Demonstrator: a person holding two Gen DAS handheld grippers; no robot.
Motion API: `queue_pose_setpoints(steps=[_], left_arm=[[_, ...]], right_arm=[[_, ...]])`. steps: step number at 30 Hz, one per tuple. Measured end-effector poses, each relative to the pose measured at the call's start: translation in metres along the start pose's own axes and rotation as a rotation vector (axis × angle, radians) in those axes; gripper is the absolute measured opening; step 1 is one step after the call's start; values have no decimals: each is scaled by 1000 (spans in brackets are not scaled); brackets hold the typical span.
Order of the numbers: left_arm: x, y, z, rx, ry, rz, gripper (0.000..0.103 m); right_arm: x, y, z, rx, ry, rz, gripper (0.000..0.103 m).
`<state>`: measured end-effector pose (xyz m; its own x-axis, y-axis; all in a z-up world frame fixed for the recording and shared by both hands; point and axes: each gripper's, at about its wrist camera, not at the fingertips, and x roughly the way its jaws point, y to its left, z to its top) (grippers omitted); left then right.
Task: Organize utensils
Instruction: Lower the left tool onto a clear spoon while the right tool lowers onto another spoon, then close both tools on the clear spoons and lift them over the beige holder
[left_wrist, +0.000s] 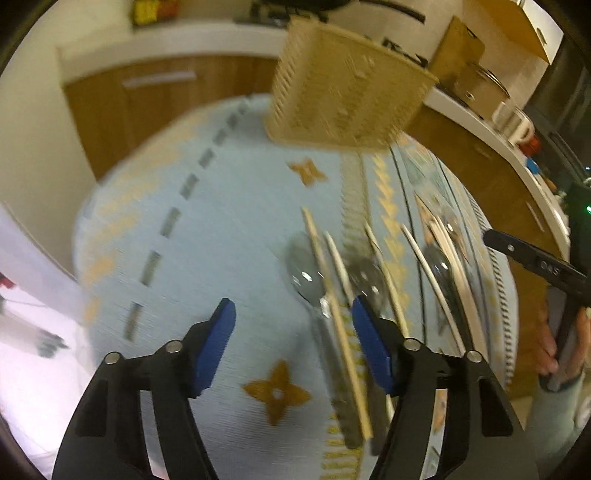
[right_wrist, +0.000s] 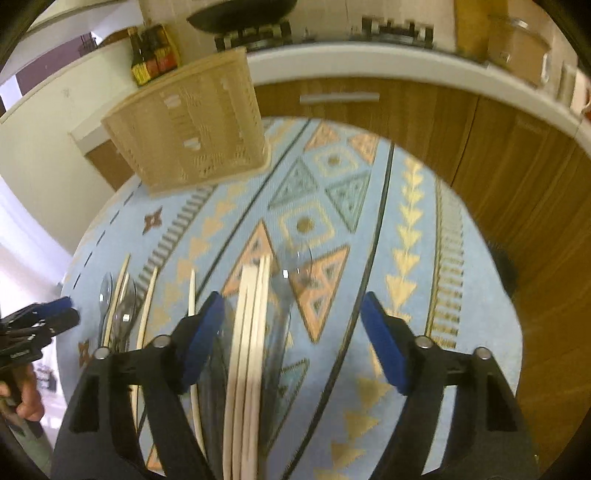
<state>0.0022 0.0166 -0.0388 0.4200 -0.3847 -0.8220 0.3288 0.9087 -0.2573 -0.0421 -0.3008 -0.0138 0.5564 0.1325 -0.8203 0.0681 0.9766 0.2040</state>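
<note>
Several wooden chopsticks (left_wrist: 334, 295) and steel spoons (left_wrist: 306, 275) lie side by side on a light blue patterned tablecloth (left_wrist: 221, 221). A beige slotted utensil basket (left_wrist: 343, 85) stands at the table's far edge; it also shows in the right wrist view (right_wrist: 192, 122). My left gripper (left_wrist: 291, 317) is open and empty, hovering just left of the leftmost spoon. My right gripper (right_wrist: 291, 314) is open and empty above a bundle of chopsticks (right_wrist: 251, 332) and a clear spoon (right_wrist: 291, 266). The right gripper also shows at the edge of the left wrist view (left_wrist: 535, 262).
Wooden kitchen cabinets (right_wrist: 424, 110) under a white counter stand behind the table. Sauce bottles (right_wrist: 151, 55), a stove and a pan sit on the counter. Pots and mugs (left_wrist: 517, 125) are on the counter at right. The person's hand (right_wrist: 22, 398) holds the left gripper.
</note>
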Motion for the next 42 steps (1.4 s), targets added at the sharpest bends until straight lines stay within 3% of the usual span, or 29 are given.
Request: queue_pose_setpoints(steps=[3,8,14,18,22,25,28,31,33,36,38,42], left_arm=[[17,-7,0,23,55,20,51],[32,-24,1,99,90,114,42],[27,-28,9,120,83,171,16],[21,-14,9,61,71,125,9],[21,-11,8,50,62,112,9],[20,-13,7,73,55,179,9],[20,-12,7,86,63,189,10],[19,-15,9,107,70,194,22],[21,-17,12,123,87,206,24],[28,-24,15,162,113,255,22],[31,-30,15,198,107,292,12],[28,-38,13,224,57,297,10]], right_arm=[[5,-9,3,19,63,42,54],[14,-16,6,5,136,-1,37],[31,-11,8,2,213,36,34],[45,-8,13,23,247,41,26],[50,0,17,-3,250,8,23],[50,8,16,-51,266,-29,23],[53,13,19,-89,299,-57,23],[57,18,25,-124,337,-79,23],[62,23,28,-145,356,-88,23],[67,31,32,-176,369,-101,18],[67,35,32,-188,359,-89,10],[61,40,24,-219,300,-99,10]])
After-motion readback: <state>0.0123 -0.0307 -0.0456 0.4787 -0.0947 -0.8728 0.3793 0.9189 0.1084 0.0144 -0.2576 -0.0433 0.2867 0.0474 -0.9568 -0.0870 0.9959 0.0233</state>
